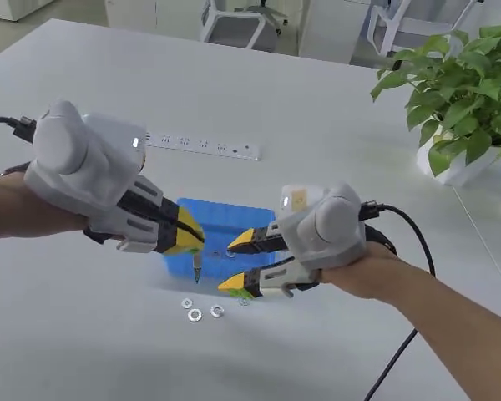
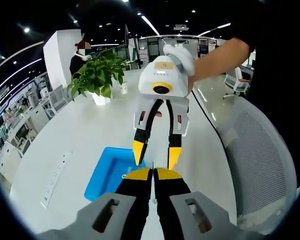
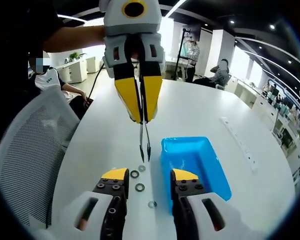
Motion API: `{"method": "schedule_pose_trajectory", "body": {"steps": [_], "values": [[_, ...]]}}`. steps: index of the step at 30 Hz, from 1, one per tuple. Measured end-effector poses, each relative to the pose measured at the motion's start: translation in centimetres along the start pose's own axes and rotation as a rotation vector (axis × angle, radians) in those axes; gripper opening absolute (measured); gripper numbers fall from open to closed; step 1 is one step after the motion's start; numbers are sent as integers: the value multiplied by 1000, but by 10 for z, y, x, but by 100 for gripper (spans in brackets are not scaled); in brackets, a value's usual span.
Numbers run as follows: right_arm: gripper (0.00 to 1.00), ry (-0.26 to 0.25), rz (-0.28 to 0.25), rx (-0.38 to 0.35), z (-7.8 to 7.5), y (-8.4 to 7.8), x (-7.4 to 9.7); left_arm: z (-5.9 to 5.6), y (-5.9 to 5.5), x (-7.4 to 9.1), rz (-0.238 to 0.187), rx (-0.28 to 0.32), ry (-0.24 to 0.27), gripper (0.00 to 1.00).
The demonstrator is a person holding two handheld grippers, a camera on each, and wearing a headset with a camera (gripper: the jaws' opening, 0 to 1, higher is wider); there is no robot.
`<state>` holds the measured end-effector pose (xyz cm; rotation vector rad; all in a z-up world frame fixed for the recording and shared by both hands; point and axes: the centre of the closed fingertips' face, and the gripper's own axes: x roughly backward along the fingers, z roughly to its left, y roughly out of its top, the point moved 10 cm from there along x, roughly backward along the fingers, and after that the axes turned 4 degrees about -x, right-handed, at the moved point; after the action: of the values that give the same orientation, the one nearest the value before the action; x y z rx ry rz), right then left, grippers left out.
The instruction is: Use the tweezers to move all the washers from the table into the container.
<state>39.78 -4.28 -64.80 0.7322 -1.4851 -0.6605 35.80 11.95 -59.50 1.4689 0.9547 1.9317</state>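
The left gripper (image 3: pixel 140 114) clamps the tweezers (image 3: pixel 141 134), their tips poised over washers (image 3: pixel 139 187) on the table beside the blue container (image 3: pixel 190 152). The right gripper (image 3: pixel 150 176) gapes empty. The tips seemingly hold nothing; a skewed pinch could flick a washer away.

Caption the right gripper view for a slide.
Left gripper holds tweezers tips-down near washers on the table beside the blue container, seen past the open right gripper.

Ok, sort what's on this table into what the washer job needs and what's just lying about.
Belongs to the job:
tweezers, clamped in the left gripper
washers, loose outside the container
blue container
right gripper, open

Just lying about:
power strip
potted plant
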Motion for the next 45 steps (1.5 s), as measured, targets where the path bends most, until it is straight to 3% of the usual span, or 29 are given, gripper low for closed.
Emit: {"method": "schedule_pose_trajectory", "body": {"steps": [23,38,45], "values": [[40,-35,19,-61,17,-32,8,-17,-26,-17,-8,39,-31,5],[40,-29,34,-87,23,-42,7,-22,-36,-30,-9,60,-56,5],[40,-21,39,-91,24,-44,4,-22,-40,-29,-14,63,-42,5]]}}
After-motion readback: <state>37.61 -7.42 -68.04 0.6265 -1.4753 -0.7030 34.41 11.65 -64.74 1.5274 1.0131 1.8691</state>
